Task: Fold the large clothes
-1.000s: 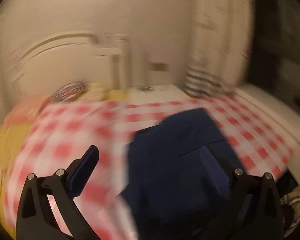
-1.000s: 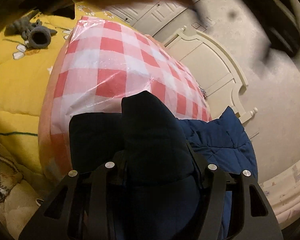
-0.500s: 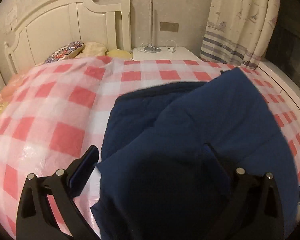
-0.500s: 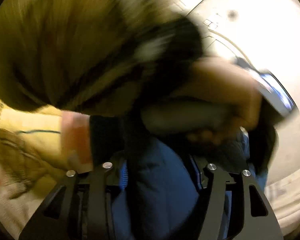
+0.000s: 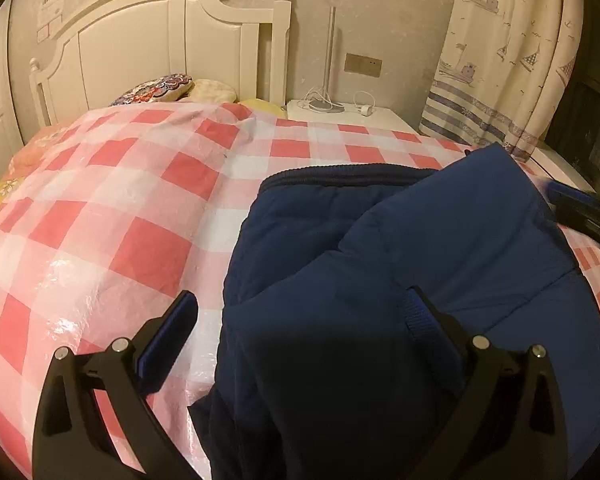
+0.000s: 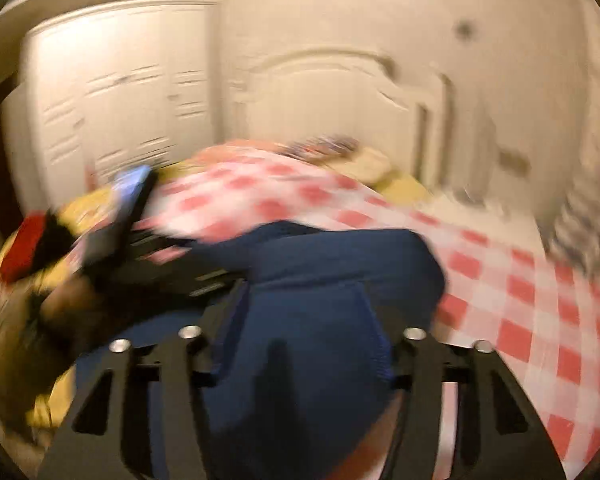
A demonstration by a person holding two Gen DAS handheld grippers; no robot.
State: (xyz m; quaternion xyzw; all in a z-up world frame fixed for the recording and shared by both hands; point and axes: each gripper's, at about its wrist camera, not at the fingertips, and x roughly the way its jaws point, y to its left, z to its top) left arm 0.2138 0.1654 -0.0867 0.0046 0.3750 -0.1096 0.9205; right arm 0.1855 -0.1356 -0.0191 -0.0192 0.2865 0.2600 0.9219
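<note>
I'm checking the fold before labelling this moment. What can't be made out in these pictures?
- Left wrist view: the blue jacket's lower part runs off the bottom edge, so its whole shape is unknown.
- Left wrist view: the left gripper's right finger sits over the fabric; contact is unclear.
- Right wrist view: motion blur smears everything, and fabric covers the right gripper jaws.

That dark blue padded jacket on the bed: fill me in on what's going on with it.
A person with a hand-held gripper in each hand is folding the dark blue padded jacket on the pink-and-white checked plastic sheet covering the bed. The right hand-held gripper is shut on a bunched part of it, mid-motion and blurred. The left hand-held gripper is open over the jacket's near edge, gripping nothing.
</note>
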